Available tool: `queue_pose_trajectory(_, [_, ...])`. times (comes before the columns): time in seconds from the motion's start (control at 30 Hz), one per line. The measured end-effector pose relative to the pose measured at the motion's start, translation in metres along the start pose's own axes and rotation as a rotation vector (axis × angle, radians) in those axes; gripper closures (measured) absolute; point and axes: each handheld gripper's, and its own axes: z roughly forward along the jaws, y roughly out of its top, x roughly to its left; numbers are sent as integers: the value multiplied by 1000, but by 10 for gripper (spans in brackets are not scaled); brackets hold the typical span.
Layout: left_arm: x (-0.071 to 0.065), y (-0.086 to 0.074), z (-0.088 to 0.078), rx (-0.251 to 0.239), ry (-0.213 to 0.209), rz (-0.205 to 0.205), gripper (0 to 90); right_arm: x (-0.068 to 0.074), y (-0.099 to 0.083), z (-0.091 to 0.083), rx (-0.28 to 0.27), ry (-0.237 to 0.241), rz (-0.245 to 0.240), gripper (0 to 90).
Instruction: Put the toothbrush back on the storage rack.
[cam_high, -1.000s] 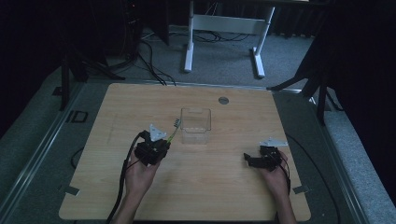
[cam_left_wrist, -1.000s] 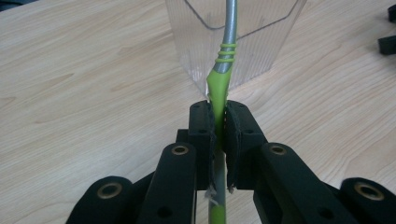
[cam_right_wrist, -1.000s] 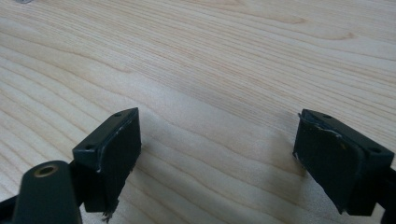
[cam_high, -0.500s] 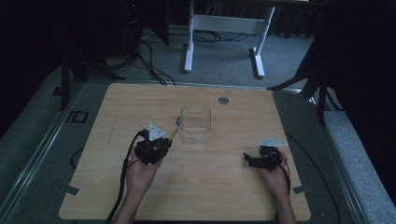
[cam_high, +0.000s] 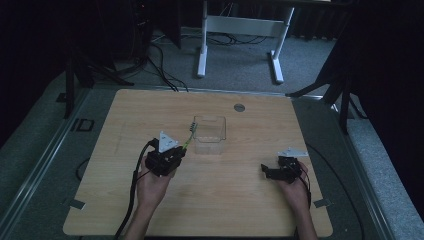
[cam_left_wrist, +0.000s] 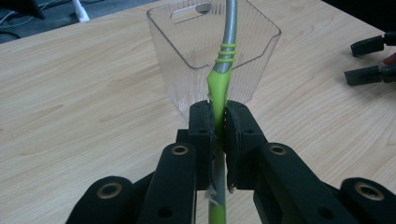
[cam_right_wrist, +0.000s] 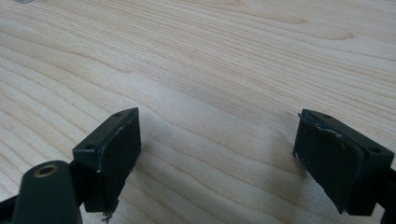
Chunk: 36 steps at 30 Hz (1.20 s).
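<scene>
Left gripper (cam_left_wrist: 219, 116) has its jaws clamped tight on the toothbrush (cam_left_wrist: 223, 70), pads pressing the slim green handle from both sides, the grey neck with its green rings running up and away from the jaws. The brush's far end reaches over the near rim of the clear container (cam_left_wrist: 187, 56), a glossy, square-walled plastic tub standing upright on the pale wood-grain counter (cam_left_wrist: 70, 93) just ahead of the jaws. Over on the right, the right gripper (cam_right_wrist: 217, 149) sits low above bare counter, jaws spread wide apart, nothing between the flat black pads, well apart from the container
</scene>
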Motion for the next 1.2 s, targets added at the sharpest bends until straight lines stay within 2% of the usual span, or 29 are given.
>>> queue_pose_trajectory(1.2, [3,3,9,-93,-40,34,817,0,0,0,0,0,-1,148])
